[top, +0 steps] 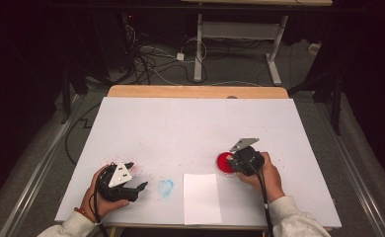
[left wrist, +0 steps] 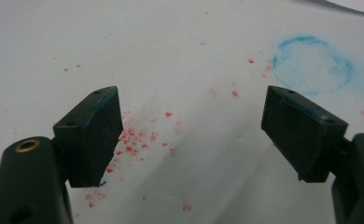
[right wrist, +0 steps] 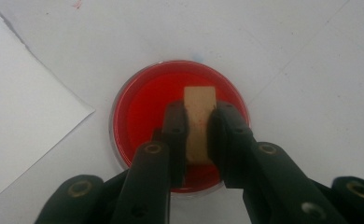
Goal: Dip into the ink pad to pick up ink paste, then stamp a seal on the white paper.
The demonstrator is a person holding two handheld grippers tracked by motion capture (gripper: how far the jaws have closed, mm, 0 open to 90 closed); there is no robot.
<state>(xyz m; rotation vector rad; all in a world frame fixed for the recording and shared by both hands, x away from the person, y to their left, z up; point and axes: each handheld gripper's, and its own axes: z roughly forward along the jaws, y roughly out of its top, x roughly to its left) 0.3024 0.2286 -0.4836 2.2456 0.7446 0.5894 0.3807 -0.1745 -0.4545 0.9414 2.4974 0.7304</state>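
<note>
A round red ink pad (right wrist: pixel 147 107) in a clear dish lies on the white table cover; in the high view the ink pad (top: pixel 223 162) sits right of centre. My right gripper (right wrist: pixel 199 112) is shut on a small tan wooden stamp block (right wrist: pixel 199 116) held down over the pad. My right gripper (top: pixel 237 162) shows at the pad's right edge. My left gripper (left wrist: pixel 189 121) rests open near the front left, nothing between its jaws, over scattered red specks (left wrist: pixel 133 140). In the high view my left gripper (top: pixel 136 177) points right, toward a faint blue ring print (top: pixel 166 187).
A white sheet of paper (top: pixel 202 197) lies at the front edge between my hands. The blue ring print (left wrist: pixel 312 64) is just ahead of the left jaws. A wooden table edge (top: pixel 195 91) runs along the back; cables and a desk frame stand on the floor beyond.
</note>
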